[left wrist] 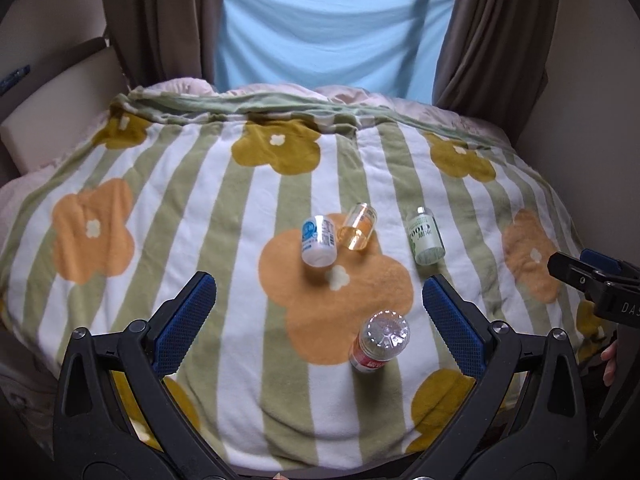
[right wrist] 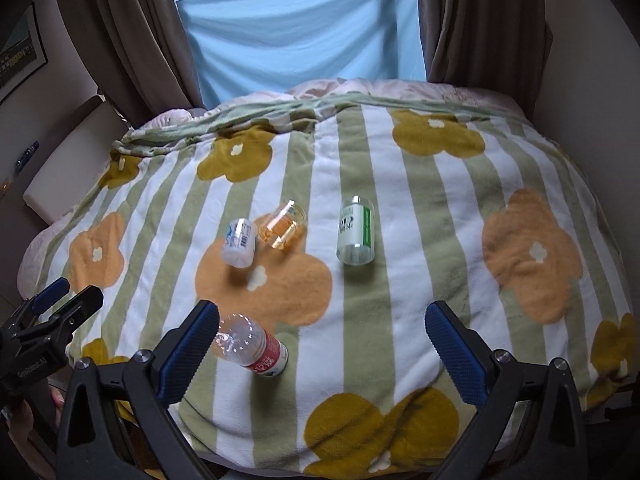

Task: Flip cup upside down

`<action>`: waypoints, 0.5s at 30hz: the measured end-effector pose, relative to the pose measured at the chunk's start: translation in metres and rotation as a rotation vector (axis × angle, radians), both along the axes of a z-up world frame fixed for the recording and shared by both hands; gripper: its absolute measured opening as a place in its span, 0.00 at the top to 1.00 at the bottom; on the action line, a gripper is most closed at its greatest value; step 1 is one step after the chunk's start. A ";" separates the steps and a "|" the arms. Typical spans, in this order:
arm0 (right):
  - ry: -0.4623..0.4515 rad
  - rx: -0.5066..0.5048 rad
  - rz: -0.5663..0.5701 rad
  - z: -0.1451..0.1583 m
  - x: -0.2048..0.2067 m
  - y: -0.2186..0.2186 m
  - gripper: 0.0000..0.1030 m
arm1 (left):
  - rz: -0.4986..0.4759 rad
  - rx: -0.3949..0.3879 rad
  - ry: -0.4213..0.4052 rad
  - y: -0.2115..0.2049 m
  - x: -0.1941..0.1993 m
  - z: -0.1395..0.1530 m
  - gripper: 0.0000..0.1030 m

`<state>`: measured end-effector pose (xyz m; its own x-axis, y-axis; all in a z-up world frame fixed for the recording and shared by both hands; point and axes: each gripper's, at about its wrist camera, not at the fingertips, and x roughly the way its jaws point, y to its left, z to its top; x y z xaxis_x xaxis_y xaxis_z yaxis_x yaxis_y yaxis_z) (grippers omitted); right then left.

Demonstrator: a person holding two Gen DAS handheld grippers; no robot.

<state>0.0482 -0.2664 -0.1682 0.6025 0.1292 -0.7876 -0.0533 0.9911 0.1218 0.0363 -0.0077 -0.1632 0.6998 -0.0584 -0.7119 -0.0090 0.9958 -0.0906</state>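
A small clear cup (left wrist: 357, 229) (right wrist: 283, 230) lies on its side on the flowered blanket (left wrist: 248, 208) (right wrist: 416, 280), with its wider end towards me. My left gripper (left wrist: 319, 284) hovers open in front of it, nothing between its blue pads, and it also shows at the left edge of the right wrist view (right wrist: 68, 296). My right gripper (right wrist: 322, 310) is open too and holds nothing. It hangs nearer the bed's front edge, and its tips show at the right edge of the left wrist view (left wrist: 580, 274).
A white bottle with a blue label (left wrist: 319, 241) (right wrist: 240, 243) lies just left of the cup. A green-labelled bottle (left wrist: 425, 236) (right wrist: 356, 230) lies to the right. A red-labelled water bottle (left wrist: 379, 341) (right wrist: 252, 346) lies near the front. Curtains and a blue sheet hang behind the bed.
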 end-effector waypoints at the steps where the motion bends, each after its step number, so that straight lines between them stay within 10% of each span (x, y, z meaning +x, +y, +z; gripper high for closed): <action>1: -0.033 -0.010 -0.002 0.017 -0.002 0.002 0.00 | 0.011 0.013 -0.020 0.005 -0.002 0.017 0.00; 8: -0.172 -0.053 -0.028 0.102 -0.017 0.014 0.00 | 0.028 0.037 -0.123 0.023 -0.013 0.111 0.00; 15: -0.235 -0.082 -0.042 0.122 -0.029 0.021 0.00 | 0.034 0.021 -0.149 0.025 -0.025 0.122 0.00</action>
<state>0.0195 -0.2459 -0.0466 0.7740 0.0416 -0.6318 -0.0292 0.9991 0.0300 0.0110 0.0172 -0.0411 0.7992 -0.0193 -0.6007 -0.0305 0.9969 -0.0726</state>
